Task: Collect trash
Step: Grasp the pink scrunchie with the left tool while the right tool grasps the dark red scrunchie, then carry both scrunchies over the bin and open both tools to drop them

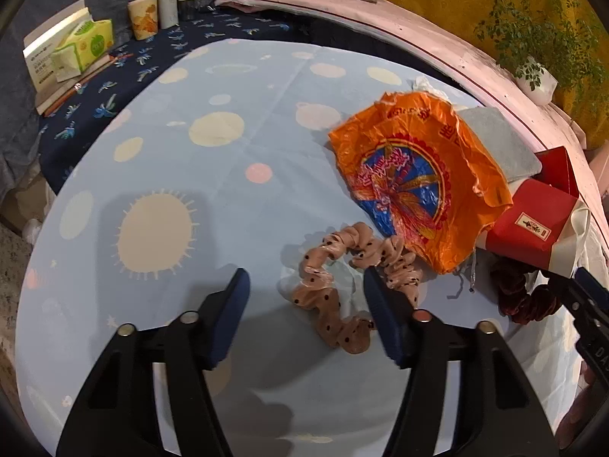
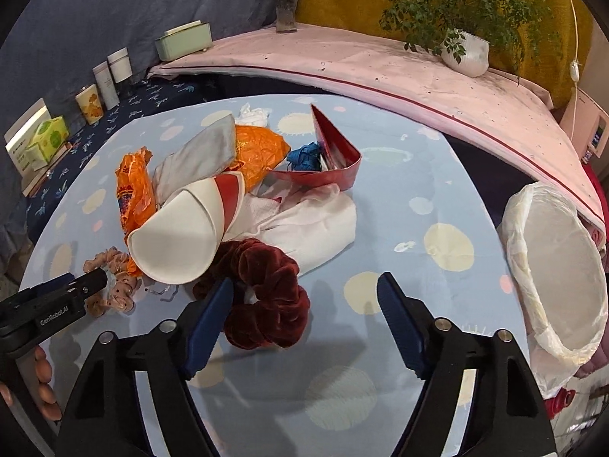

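Both claws agape; left claw [image 1: 306, 289] over pink scrunchie [image 1: 335, 293]

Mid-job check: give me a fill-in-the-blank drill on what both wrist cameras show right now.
1. The left gripper hovers with its jaws ____ over the pink dotted scrunchie.
2. The scrunchie by the right gripper is dark ____ velvet.
3. The crumpled plastic bag is mainly ____.
4. The bin at the table's right edge is lined with a ____ bag.

Missing words: open; red; orange; white

Crumpled orange plastic bag [image 1: 415, 179] flat on desk [image 1: 228, 175], white tissue [image 2: 253, 114] behind it, lined bin [image 2: 559, 274] at desk edge
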